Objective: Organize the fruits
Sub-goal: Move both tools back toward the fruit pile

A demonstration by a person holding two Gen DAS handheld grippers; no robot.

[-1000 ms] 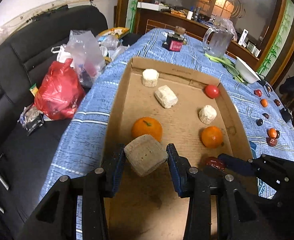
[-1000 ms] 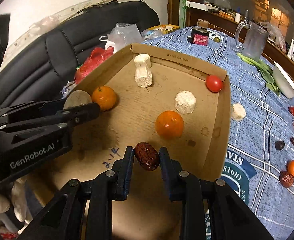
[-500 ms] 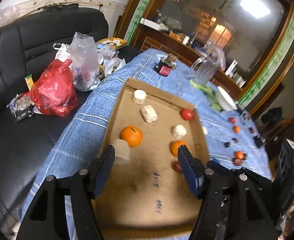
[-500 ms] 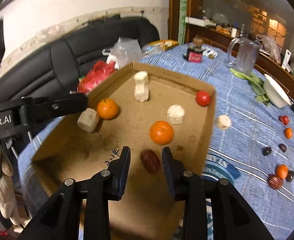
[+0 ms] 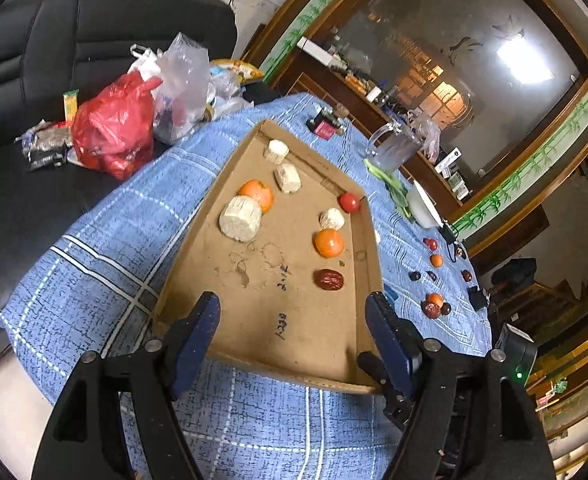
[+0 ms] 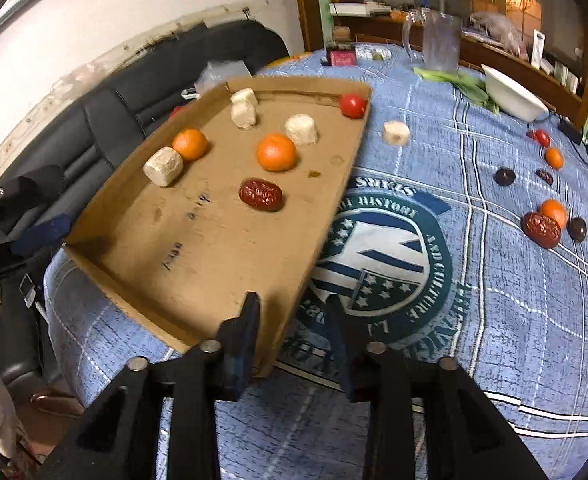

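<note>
Both of our tongs have let go and pulled back since a second ago: the pale chunk (image 5: 241, 218) that sat between the left pads now lies in the cardboard tray (image 5: 182, 264) against an orange (image 5: 258, 195), and the red date (image 6: 261, 194) that the right pads pinched rests loose on the tray floor in front of the second orange (image 6: 276, 152). We see the left gripper (image 5: 294, 326) over the tray's near edge, jaws apart and opening wider, nothing between them but bare cardboard. Our right gripper (image 6: 294, 330) hangs at the tray's near corner; its blue pads look a little apart in the right wrist view, yet they have come down to their closed position, empty, with the tray wall and the blue tablecloth (image 6: 494, 320) showing behind them. Further up the tray we count three more pale chunks and a small tomato (image 6: 352, 105) tucked in the far corner. One pale chunk (image 6: 395, 133) lies outside on the cloth, just beside the tray wall. Out to the right, more dates, small oranges and dark fruits are scattered across the cloth, well apart from the tray.
</note>
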